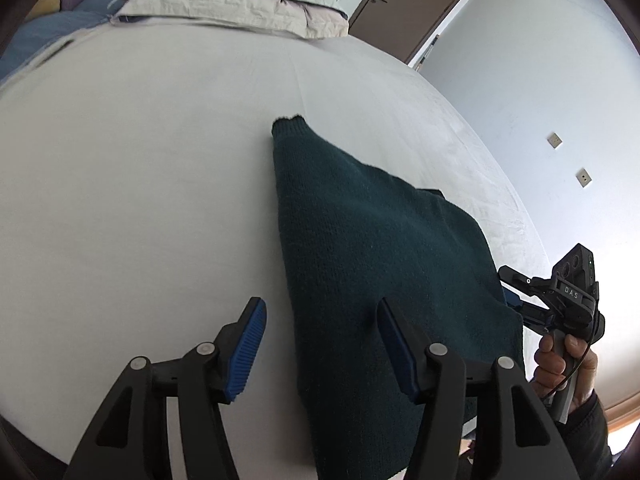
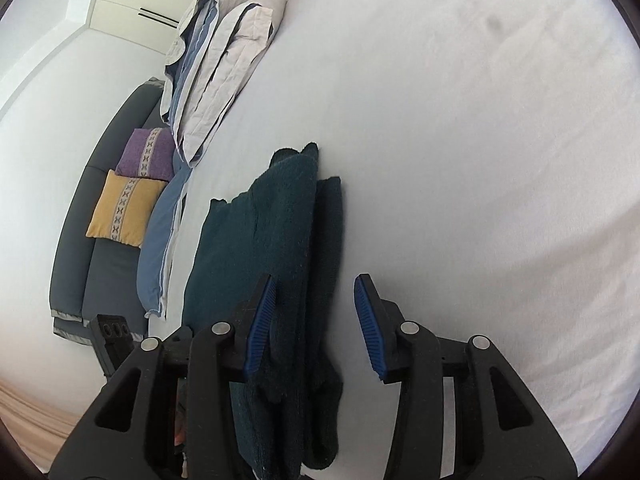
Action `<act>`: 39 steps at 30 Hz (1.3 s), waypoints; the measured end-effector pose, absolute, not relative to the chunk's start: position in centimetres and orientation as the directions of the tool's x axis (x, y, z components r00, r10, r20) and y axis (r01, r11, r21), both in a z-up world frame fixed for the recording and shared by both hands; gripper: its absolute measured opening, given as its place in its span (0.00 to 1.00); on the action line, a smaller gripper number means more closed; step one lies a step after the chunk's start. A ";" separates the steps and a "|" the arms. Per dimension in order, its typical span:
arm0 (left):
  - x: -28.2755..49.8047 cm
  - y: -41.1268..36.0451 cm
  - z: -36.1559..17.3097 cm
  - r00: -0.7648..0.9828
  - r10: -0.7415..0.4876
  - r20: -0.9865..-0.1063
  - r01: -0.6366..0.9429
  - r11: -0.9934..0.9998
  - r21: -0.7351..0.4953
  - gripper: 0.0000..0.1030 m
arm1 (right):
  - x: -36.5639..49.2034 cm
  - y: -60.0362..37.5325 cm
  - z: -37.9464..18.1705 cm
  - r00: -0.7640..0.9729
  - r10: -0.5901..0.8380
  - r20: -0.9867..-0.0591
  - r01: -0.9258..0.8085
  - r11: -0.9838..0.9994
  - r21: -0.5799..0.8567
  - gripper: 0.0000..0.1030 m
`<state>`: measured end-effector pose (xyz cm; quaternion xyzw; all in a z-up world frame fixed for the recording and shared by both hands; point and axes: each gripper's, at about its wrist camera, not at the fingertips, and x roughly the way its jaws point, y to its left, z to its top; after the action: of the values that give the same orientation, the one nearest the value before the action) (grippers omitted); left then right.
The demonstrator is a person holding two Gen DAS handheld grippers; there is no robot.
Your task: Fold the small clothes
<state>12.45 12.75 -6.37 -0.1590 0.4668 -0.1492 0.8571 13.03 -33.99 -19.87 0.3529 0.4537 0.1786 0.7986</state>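
Although both tools are close over the dark green knit sweater (image 1: pixel 360 240), neither has hold of it: the left tool (image 1: pixel 320 344) stands wide, its 2 blue pads (image 1: pixel 246 354) straddling the sweater's near left edge without pressing, and the right tool (image 2: pixel 316 326) is moderately open, with a bunched fold of the knit lying between its jaws but clear of the right-hand pad. No earlier picture is to hand, so I judge only that the pads are free of the cloth. The sweater lies on the white bed (image 1: pixel 140 180), already narrowed into a long strip with 1 sleeve cuff pointing away toward the stacked pillows and duvet (image 1: pixel 240 4) beyond it. From the left wrist view the right tool (image 1: pixel 520 296) sits at the sweater's right edge, gripped by a hand (image 1: pixel 568 364). Probably the 2 tools are placed at opposite near corners so the hem end can be taken evenly and carried toward the cuff, keeping the fold square. The thick knit may slump if pinched shallowly.
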 end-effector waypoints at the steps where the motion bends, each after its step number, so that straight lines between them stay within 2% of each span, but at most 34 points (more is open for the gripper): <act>1: 12.1 12.6 -5.6 0.546 -0.387 -0.743 0.110 0.912 -0.395 0.59 | 14.0 -33.8 -19.7 0.526 0.596 -0.607 0.035 0.698 0.715 0.39; 5: 11.8 10.7 -3.3 0.593 -0.392 -0.703 0.182 0.916 -0.357 0.59 | 18.5 -32.6 -18.2 0.509 0.566 -0.649 -0.017 0.760 0.649 0.37; 7: 12.7 8.9 -3.9 0.570 -0.409 -0.712 0.218 0.911 -0.349 0.59 | 19.8 -31.1 -17.8 0.498 0.516 -0.696 -0.042 0.817 0.575 0.33; 9: 14.0 7.8 -5.4 0.545 -0.393 -0.740 0.211 0.919 -0.333 0.59 | 21.3 -30.3 -18.1 0.489 0.483 -0.726 -0.046 0.846 0.532 0.32; 10: 14.4 7.6 -6.2 0.533 -0.390 -0.751 0.202 0.921 -0.334 0.59 | 21.9 -30.2 -18.3 0.488 0.476 -0.732 -0.046 0.851 0.523 0.27; 12: 14.6 7.2 -6.7 0.538 -0.380 -0.753 0.199 0.925 -0.324 0.59 | 22.9 -30.3 -18.6 0.494 0.473 -0.729 -0.043 0.851 0.523 0.25; 17: 14.4 6.1 -7.3 0.545 -0.344 -0.765 0.227 0.938 -0.260 0.60 | 24.5 -30.2 -18.6 0.510 0.442 -0.737 -0.035 0.868 0.496 0.25; 20: 14.2 5.8 -7.4 0.555 -0.330 -0.763 0.226 0.943 -0.243 0.62 | 23.5 -30.1 -16.7 0.542 0.382 -0.748 -0.024 0.897 0.441 0.25; 22: 14.0 5.8 -7.5 0.559 -0.332 -0.760 0.220 0.943 -0.250 0.62 | 21.2 -30.4 -14.5 0.575 0.421 -0.702 -0.064 0.878 0.474 0.25; 26: 14.0 5.8 -7.7 0.566 -0.331 -0.756 0.219 0.943 -0.249 0.62 | 16.9 -30.2 -12.4 0.543 0.591 -0.596 -0.159 0.770 0.618 0.25; 29: 13.8 5.8 -7.8 0.569 -0.331 -0.752 0.217 0.943 -0.251 0.62 | 14.7 -28.2 -13.3 0.470 0.650 -0.597 -0.207 0.739 0.641 0.25; 32: 13.7 5.8 -7.8 0.569 -0.331 -0.753 0.220 0.943 -0.248 0.62 | 14.1 -27.1 -16.2 0.426 0.615 -0.664 -0.186 0.778 0.601 0.25; 36: 13.6 5.9 -7.8 0.572 -0.333 -0.749 0.231 0.942 -0.242 0.62 | 12.9 -28.8 -18.2 0.448 0.651 -0.613 -0.175 0.736 0.654 0.24; 39: 13.6 6.3 -7.7 0.575 -0.341 -0.744 0.224 0.940 -0.258 0.62 | 11.8 -29.8 -17.4 0.484 0.619 -0.618 -0.155 0.756 0.636 0.25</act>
<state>13.57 6.25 -7.67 -0.0677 0.4325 -0.1597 0.8848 11.78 -29.79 -17.38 0.2577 0.4498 0.2355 0.8221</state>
